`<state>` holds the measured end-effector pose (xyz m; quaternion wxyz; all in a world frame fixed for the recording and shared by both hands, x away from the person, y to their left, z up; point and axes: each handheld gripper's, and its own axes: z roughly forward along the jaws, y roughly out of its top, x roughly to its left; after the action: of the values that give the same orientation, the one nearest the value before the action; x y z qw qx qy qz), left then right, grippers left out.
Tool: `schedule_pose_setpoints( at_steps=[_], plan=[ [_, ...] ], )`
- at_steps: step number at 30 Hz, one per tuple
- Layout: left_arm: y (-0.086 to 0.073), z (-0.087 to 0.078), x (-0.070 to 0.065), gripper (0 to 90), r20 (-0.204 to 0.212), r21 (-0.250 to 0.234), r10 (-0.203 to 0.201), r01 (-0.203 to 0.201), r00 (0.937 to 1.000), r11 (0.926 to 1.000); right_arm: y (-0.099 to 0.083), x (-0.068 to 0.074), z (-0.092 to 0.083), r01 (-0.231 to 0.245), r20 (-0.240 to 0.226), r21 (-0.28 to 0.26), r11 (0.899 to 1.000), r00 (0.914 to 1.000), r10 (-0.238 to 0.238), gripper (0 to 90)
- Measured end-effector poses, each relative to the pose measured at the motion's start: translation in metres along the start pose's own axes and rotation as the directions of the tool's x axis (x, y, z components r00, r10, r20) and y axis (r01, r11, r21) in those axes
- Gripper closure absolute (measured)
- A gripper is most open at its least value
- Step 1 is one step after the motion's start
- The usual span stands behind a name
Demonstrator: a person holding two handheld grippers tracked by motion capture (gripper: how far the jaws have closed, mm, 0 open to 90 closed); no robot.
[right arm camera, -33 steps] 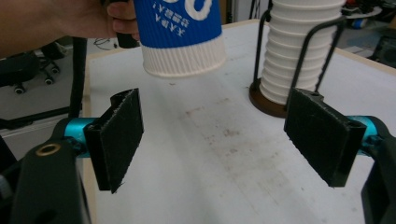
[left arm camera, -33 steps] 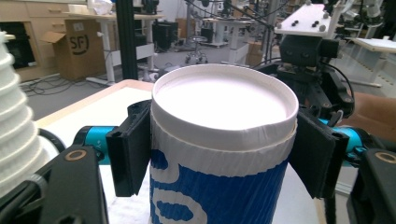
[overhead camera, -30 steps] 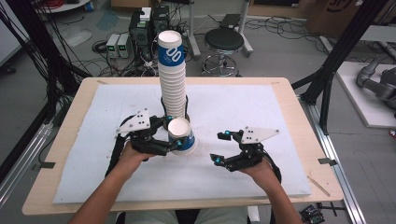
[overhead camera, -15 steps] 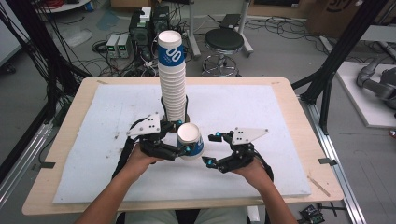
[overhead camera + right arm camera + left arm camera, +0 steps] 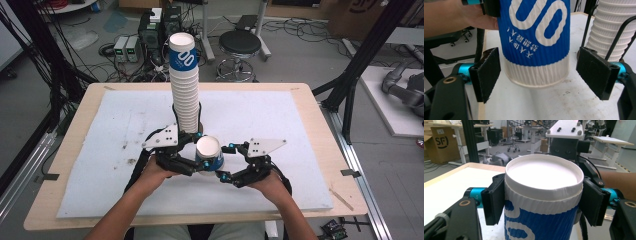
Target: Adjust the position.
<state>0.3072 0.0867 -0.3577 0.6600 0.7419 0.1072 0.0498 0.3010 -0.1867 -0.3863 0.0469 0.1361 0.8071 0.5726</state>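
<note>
- Left gripper (image 5: 200, 163): jaws clamped on the cup (image 5: 209, 152), pads on opposite sides near its closed end; cup upside down, lifted just off the white mat (image 5: 280, 125).
- Right gripper (image 5: 226, 161): jaws spread wide, one each side of the cup's lower rim, not touching.
- Cup axis upright, btwn both grippers, just in front of the tall stack of cups (image 5: 185, 85).
- Judgement: handover needs right jaws to close across the rim end.
</note>
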Motion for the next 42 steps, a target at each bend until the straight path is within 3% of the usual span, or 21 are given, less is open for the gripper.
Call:
schedule_pose_setpoints(
  at_steps=[19, 29, 32, 33, 35, 37, 42],
  plan=[
    [-0.0008, 0.0079, -0.0036, 29.5, 0.048, -0.004, -0.003, 0.004, 0.9989, 1.0, -0.0028, 0.0034, 0.0066, 0.008, -0.033, 0.01, 1.0, 0.9994, -0.008, 20.3],
    [-0.001, 0.0077, -0.0031, 30.3, 0.057, -0.006, -0.011, 0.011, 0.9983, 0.9999, 0.0003, 0.004, 0.0039, 0.027, -0.047, 0.041, 0.999, 0.9986, -0.025, 30.2],
    [-0.0015, 0.0079, -0.0024, 29.5, 0.059, 0.007, -0.017, 0.016, 0.9981, 0.9998, 0.0004, 0.0037, 0.0042, 0.026, -0.049, 0.052, 0.998, 0.9985, -0.023, 31.1],
    [-0.0013, 0.0081, -0.0033, 27.8, 0.037, 0.019, -0.03, 0.029, 0.9989, 0.9994, 0.0005, 0.0037, 0.0042, 0.026, -0.045, 0.053, 0.998, 0.9987, -0.023, 31.4],
    [-0.0013, 0.0091, -0.0031, 15.0, 0.021, 0.026, -0.05, 0.049, 0.9985, 0.9984, 0.0015, 0.0041, 0.0039, 0.032, -0.047, 0.06, 0.998, 0.9985, -0.029, 31.8],
    [-0.0016, 0.0086, -0.0012, 13.8, 0.018, 0.047, -0.078, 0.077, 0.9968, 0.9959, 0.0022, 0.0045, 0.004, 0.034, -0.05, 0.063, 0.997, 0.9983, -0.031, 32.0],
    [0.0007, 0.0058, -0.0012, 13.9, 0.023, 0.086, -0.062, 0.059, 0.9978, 0.9945, 0.0054, 0.0048, 0.0023, 0.045, -0.046, 0.112, 0.993, 0.9981, -0.04, 32.6]
  ],
)
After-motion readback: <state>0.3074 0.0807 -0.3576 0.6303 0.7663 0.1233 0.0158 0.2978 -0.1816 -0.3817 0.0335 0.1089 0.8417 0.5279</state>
